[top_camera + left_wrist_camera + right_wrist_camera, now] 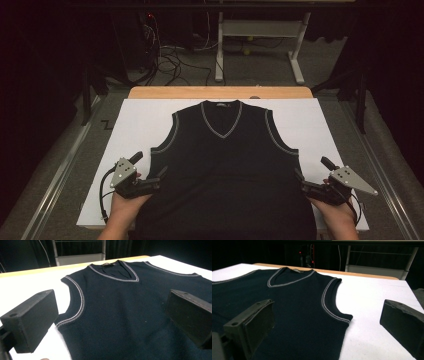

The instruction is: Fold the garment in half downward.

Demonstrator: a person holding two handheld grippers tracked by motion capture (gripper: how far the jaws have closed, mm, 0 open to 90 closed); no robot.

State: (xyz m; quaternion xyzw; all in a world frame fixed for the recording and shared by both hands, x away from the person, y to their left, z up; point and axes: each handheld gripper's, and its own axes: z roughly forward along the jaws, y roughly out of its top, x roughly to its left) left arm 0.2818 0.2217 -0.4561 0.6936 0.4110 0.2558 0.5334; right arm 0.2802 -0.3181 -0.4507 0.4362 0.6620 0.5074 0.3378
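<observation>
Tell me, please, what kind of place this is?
Probably a lab or recording studio, not a home. A vest lies flat on a white board set on a table, black curtains hang around, and loose cables lie on the floor behind.
</observation>
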